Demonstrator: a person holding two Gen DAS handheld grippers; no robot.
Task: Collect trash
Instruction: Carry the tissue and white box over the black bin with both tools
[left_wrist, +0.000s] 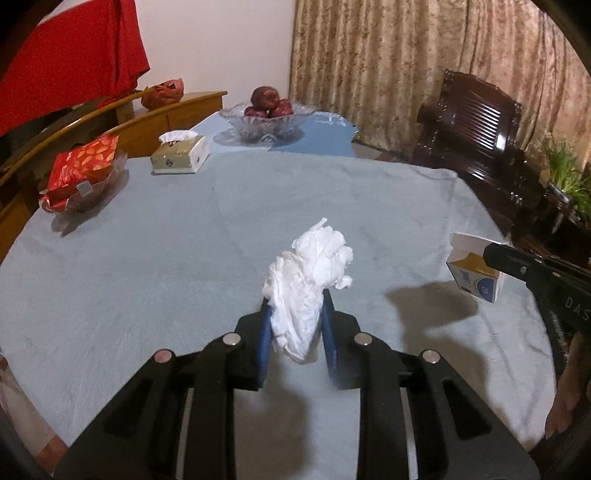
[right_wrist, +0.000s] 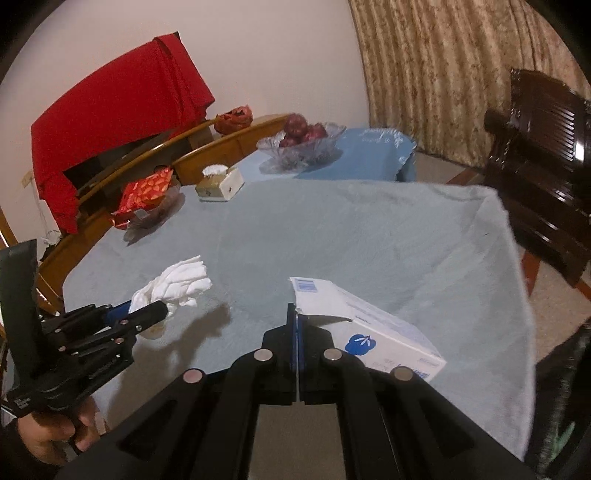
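Left of the tissue box (left_wrist: 180, 152), a glass dish (left_wrist: 110, 177) holds a red packet (left_wrist: 83, 168); right of it, a glass bowl (left_wrist: 266, 123) holds red fruit (left_wrist: 267, 103). Nearer, above the counter (left_wrist: 147, 258), the left tool (left_wrist: 297, 314) pinches crumpled tissue (left_wrist: 308, 273); the right tool (right_wrist: 296, 314), pressed together, grips a carton (right_wrist: 373, 332) flap.

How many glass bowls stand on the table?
2. One glass bowl with red fruit at the far end; one glass bowl with a red packet at the left edge. None seems hidden.

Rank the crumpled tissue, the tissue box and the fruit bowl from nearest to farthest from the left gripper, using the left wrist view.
1. Crumpled tissue, clamped in the left gripper.
2. Tissue box, far left.
3. Fruit bowl, table's far end.
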